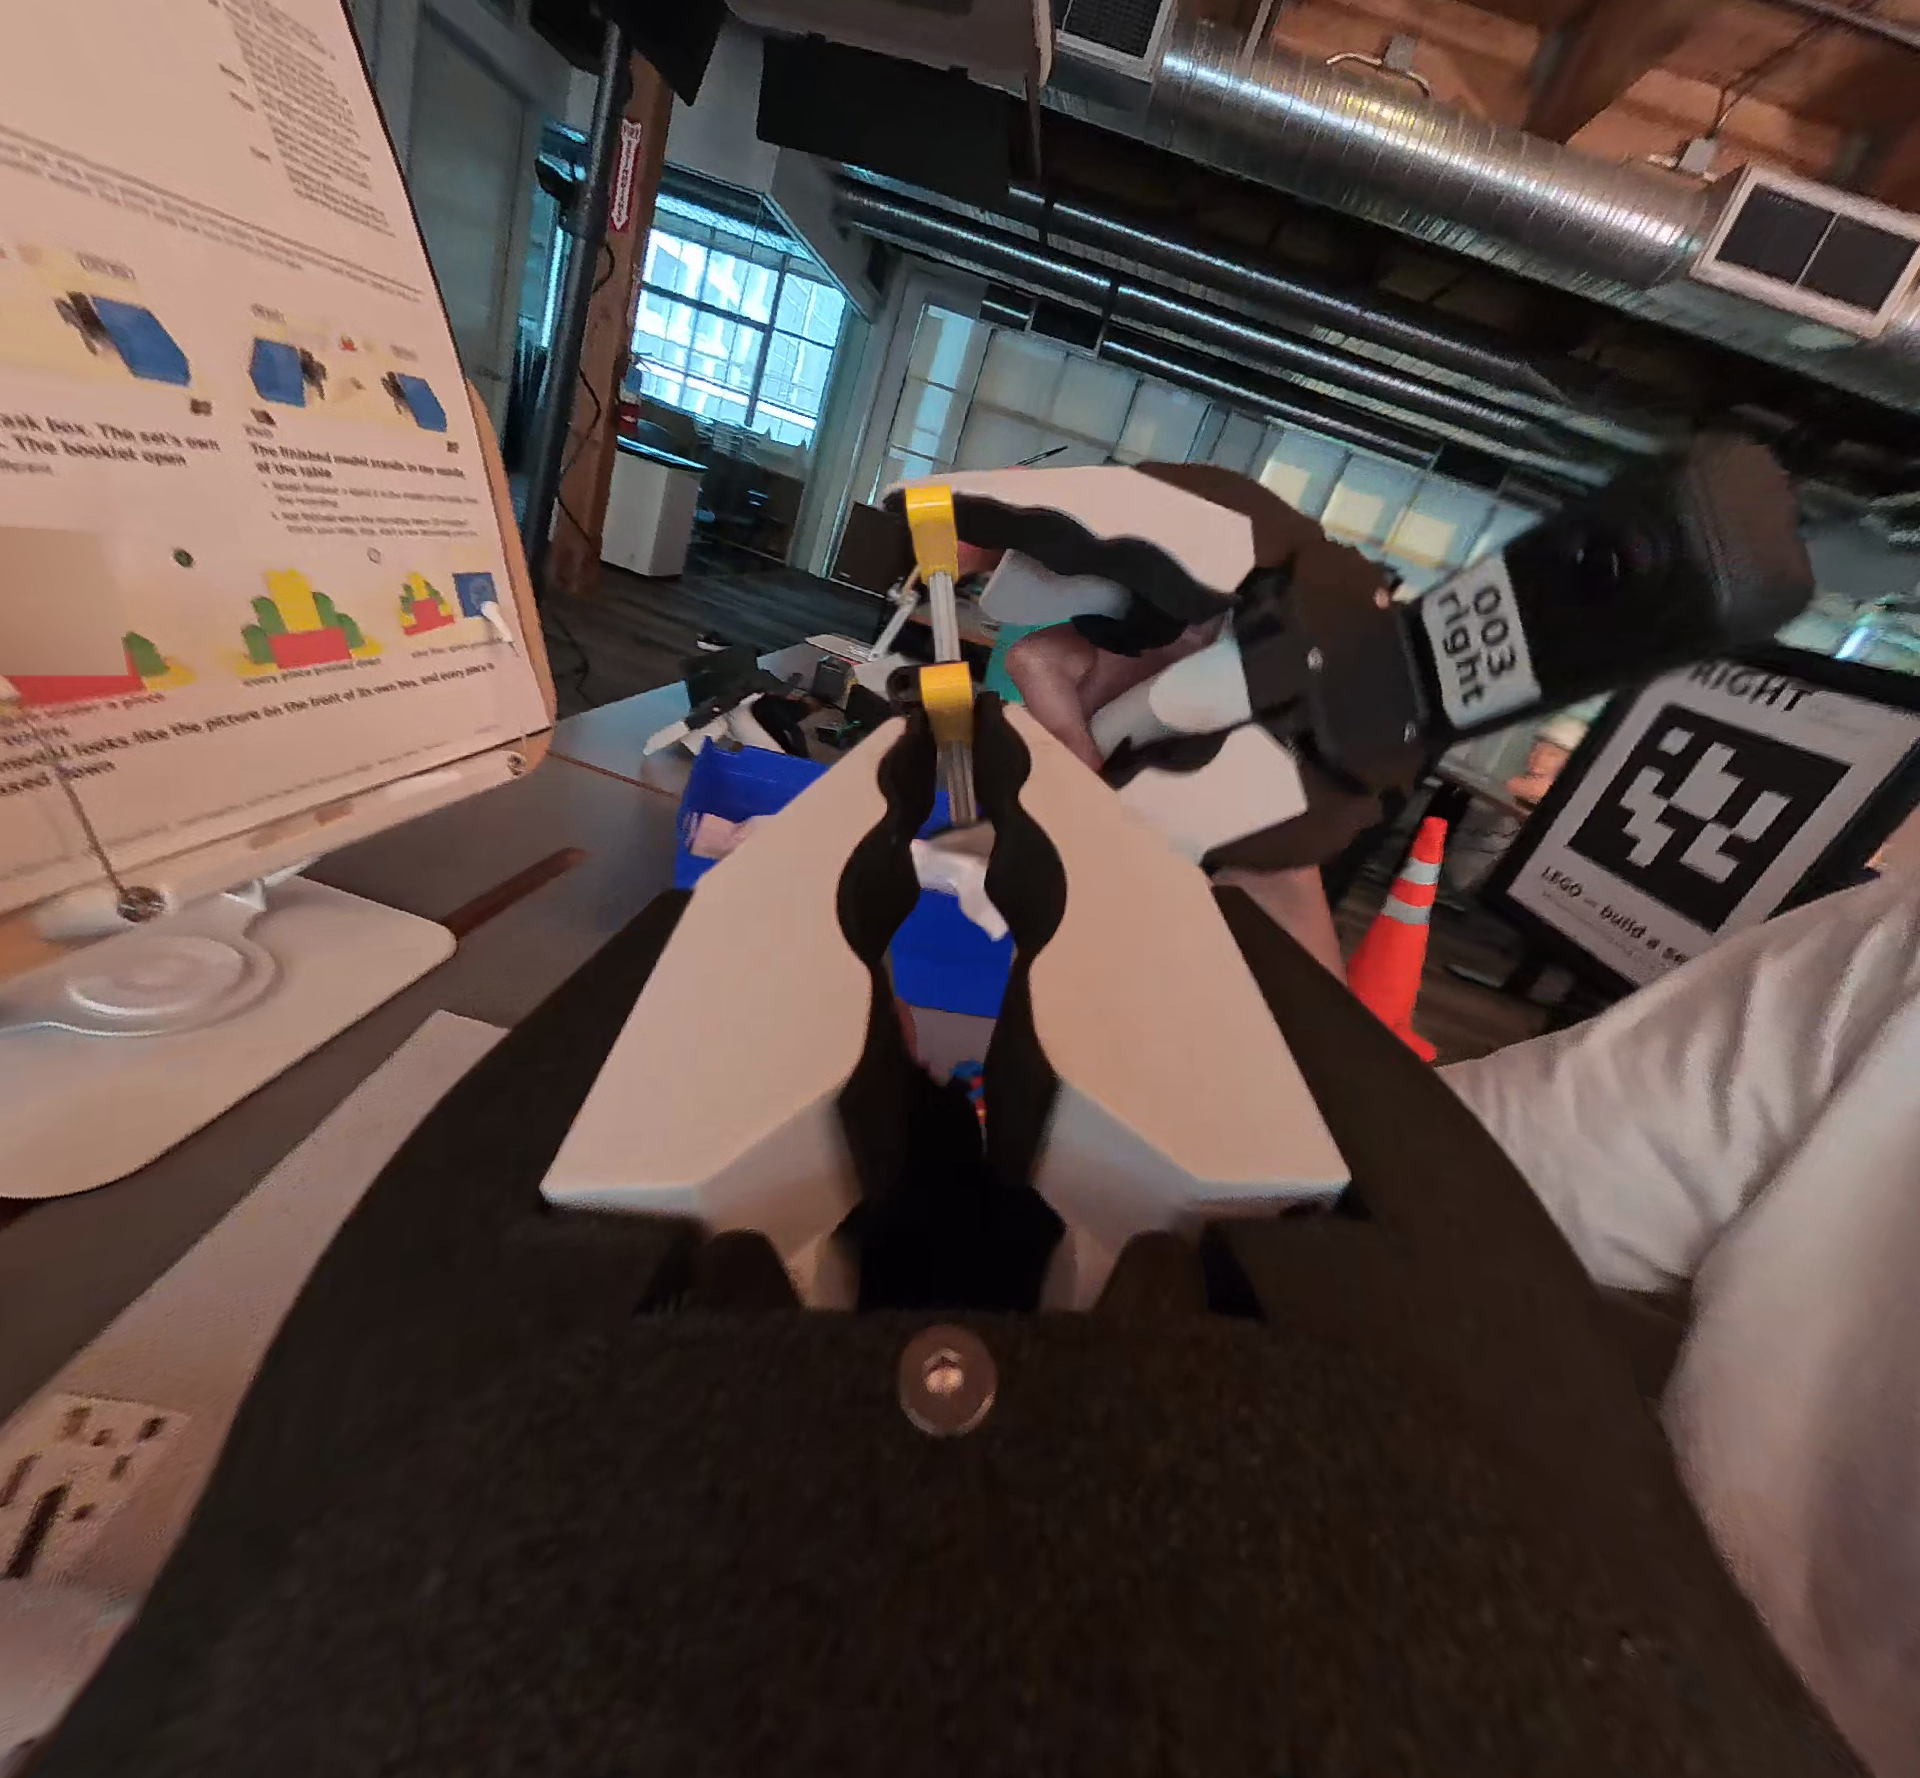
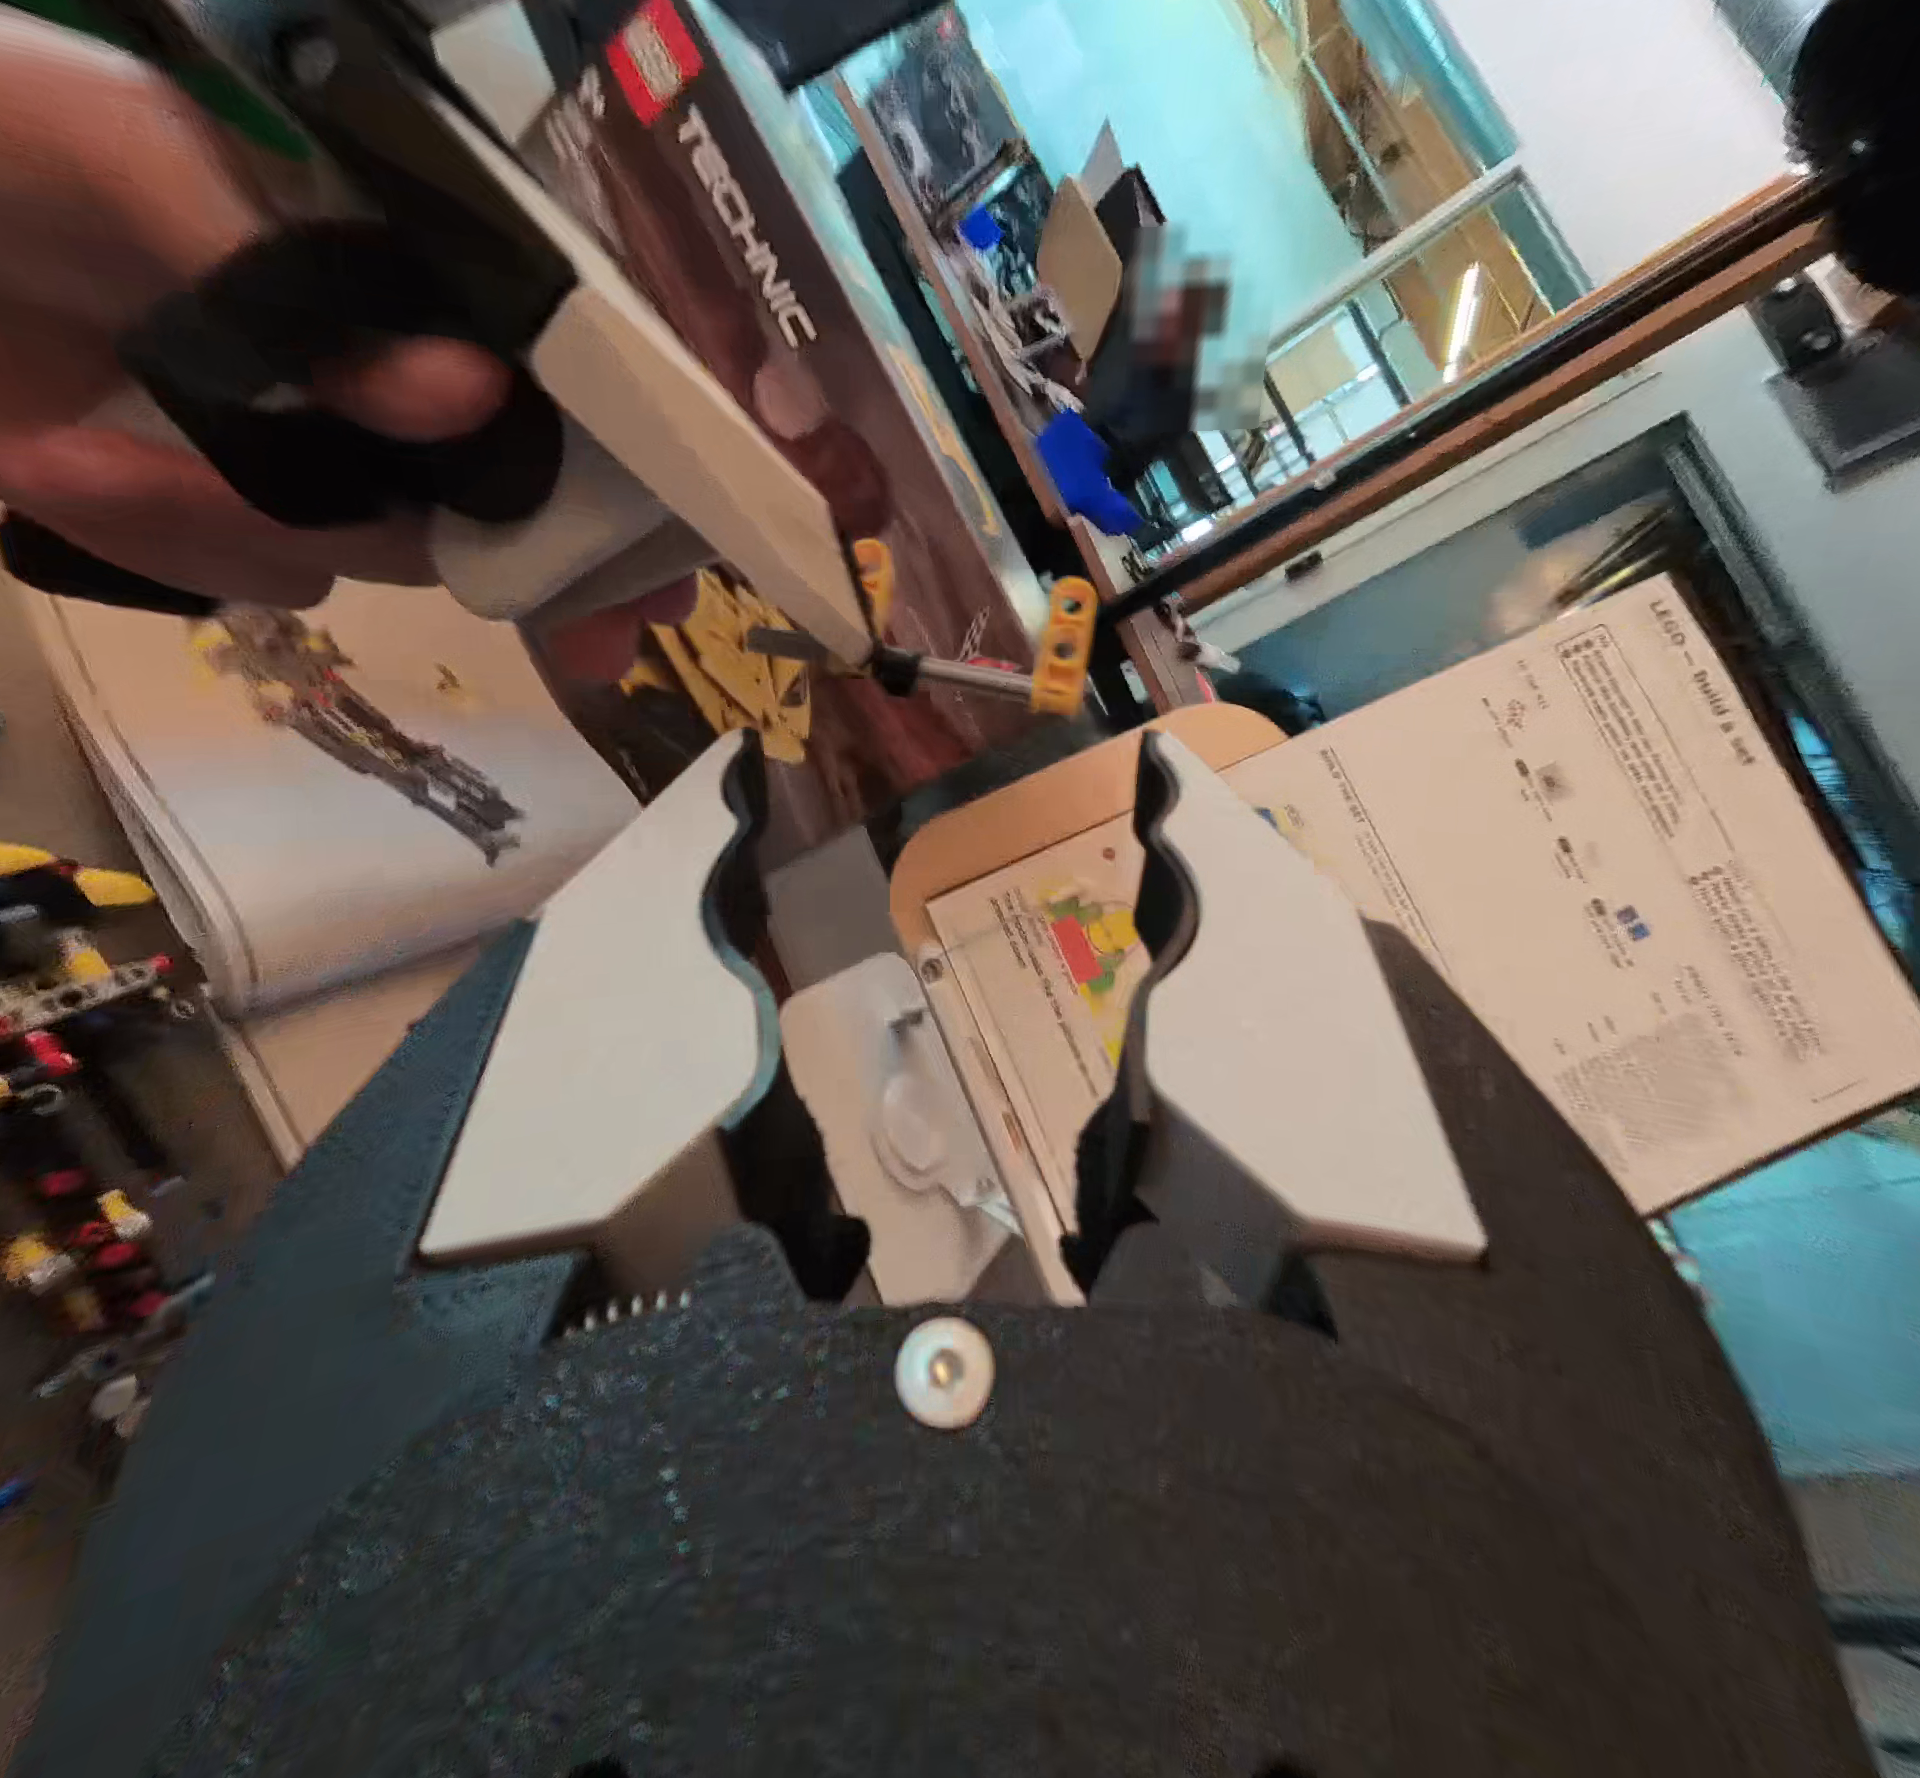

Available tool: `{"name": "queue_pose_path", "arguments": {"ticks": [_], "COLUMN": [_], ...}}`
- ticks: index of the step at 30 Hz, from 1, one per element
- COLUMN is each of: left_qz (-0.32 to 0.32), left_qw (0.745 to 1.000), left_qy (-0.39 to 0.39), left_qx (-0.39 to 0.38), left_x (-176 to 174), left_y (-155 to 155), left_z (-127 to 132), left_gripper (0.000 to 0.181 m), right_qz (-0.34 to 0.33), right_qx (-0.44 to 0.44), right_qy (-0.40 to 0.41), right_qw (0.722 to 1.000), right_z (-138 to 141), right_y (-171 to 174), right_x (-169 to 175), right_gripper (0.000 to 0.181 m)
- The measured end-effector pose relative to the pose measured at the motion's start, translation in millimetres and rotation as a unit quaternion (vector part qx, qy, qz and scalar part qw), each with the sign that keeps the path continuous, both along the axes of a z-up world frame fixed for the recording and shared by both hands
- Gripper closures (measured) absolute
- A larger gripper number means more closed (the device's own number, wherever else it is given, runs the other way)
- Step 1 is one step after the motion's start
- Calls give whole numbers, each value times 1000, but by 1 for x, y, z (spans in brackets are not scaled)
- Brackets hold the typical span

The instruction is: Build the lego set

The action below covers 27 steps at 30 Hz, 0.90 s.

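In the left wrist view, the left tool (image 1: 951,772) clamps a grey axle with yellow connectors (image 1: 943,627), held in the air above the desk (image 1: 499,855); the right tool (image 1: 1049,585) sits just behind it; in the right wrist view, the right tool (image 2: 945,772) gapes empty; the axle (image 2: 977,674) hangs beyond its tips, before the set's box (image 2: 790,440) and an instruction sheet (image 2: 1558,855).

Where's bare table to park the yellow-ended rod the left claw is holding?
Best: the brown table strip between the white stand base and the blue bin. The pale mat nearer the camera also looks bare. Crowded: loose parts at the right wrist view's lower left, and clutter behind the bin.
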<state>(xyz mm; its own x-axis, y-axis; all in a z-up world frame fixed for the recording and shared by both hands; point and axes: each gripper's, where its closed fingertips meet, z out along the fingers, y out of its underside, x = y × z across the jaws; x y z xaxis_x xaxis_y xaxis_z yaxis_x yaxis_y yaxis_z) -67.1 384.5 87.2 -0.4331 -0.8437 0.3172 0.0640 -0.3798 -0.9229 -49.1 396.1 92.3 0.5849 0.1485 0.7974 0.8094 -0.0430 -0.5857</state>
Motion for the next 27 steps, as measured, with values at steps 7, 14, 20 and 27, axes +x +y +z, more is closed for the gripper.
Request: {"name": "queue_pose_path", "arguments": {"ticks": [7, 14, 20, 27], "left_qz": [-2, -8, -8, -13], "left_qw": [999, 999, 999, 998], "left_qy": [3, 2, 8, 4], "left_qx": [-44, -50, -50, -64], "left_x": [5, 9, 11, 9], "left_y": [-2, -8, -7, -5], "left_z": [1, -1, -4, -3], "left_gripper": [175, 175, 175, 175], "right_qz": [-10, -16, -16, -12], "right_qx": [11, 14, 8, 8], "right_qy": [1, 13, 7, 17], "right_qw": [1000, 1000, 1000, 1000], "right_z": [-2, -2, -5, -5], "right_y": [10, 12, 13, 16], "right_x": [-10, -4, -3, -6], "right_gripper": [99, 113, 114, 118]}}
